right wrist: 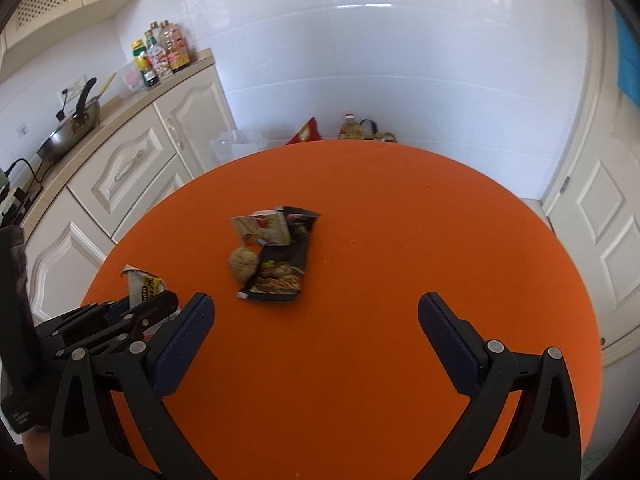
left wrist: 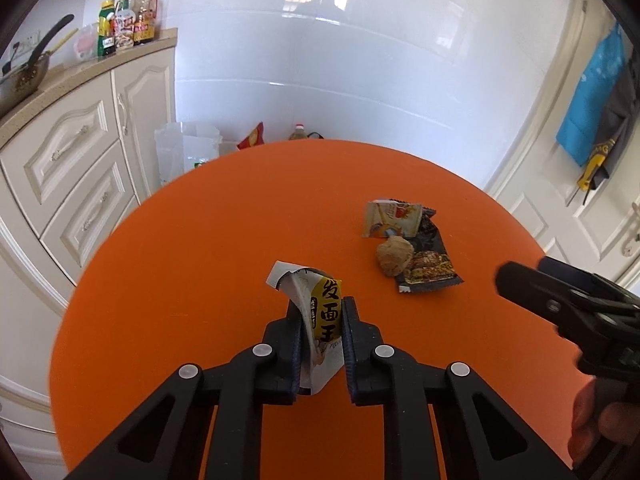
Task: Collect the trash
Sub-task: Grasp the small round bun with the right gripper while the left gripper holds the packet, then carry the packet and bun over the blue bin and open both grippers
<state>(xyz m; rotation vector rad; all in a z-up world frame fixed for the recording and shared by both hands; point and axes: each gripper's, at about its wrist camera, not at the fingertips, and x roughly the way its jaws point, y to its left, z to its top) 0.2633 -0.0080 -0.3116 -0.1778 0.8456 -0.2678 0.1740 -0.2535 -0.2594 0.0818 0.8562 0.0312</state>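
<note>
On the round orange table [left wrist: 200,248] my left gripper [left wrist: 322,320] is shut on a white and yellow snack wrapper [left wrist: 320,312], which stands up between the pads. The same wrapper [right wrist: 145,286] pokes out of the left gripper at the left edge of the right wrist view. Farther on lie a cream wrapper [left wrist: 390,218], a black noodle packet [left wrist: 430,268] and a crumpled brown paper ball [left wrist: 394,257], bunched together. My right gripper [right wrist: 314,314] hangs open over bare table, short of the black packet [right wrist: 280,276] and the ball [right wrist: 243,263].
Cream kitchen cabinets [left wrist: 80,168] with a pan [right wrist: 72,132] and sauce bottles [left wrist: 128,20] line the left side. Beyond the table stand a clear plastic bin [left wrist: 186,148], a red bag [left wrist: 252,138] and an oil bottle [right wrist: 352,126]. A white door [right wrist: 604,240] is at the right.
</note>
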